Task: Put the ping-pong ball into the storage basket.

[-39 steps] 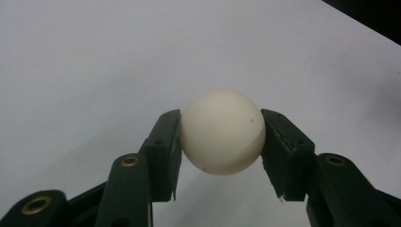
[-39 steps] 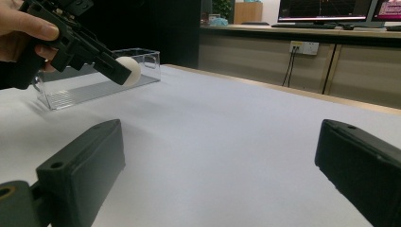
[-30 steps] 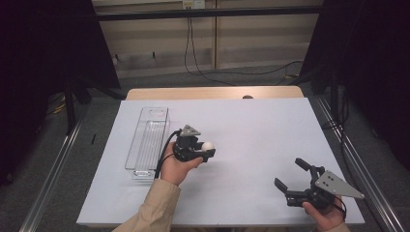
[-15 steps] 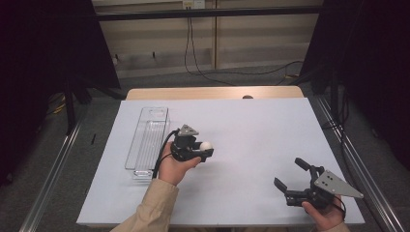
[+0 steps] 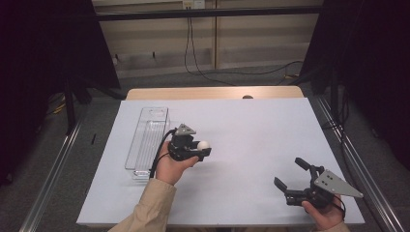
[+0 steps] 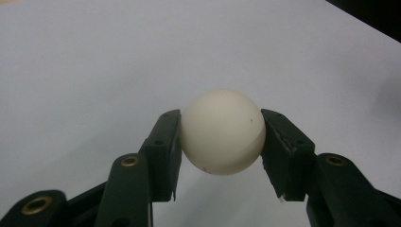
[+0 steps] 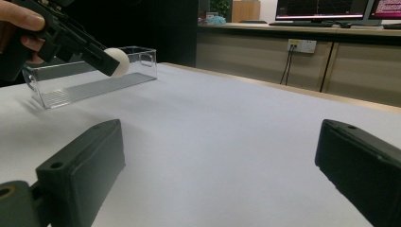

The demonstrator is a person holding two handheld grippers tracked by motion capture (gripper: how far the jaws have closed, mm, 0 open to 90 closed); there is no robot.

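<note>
Left gripper [image 5: 199, 150] pinches the ball [image 5: 203, 144] off the table, pads on either side. The tray [image 5: 145, 145] lies just to its left, long axis running away from the person. Right gripper [image 5: 292, 176] rests well apart, jaws wide and empty.

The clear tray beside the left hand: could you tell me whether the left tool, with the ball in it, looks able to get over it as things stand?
Probably yes. The left tool grips the white ball just right of the clear tray, whose top is open, and nothing stands between them on the white sheet.
</note>
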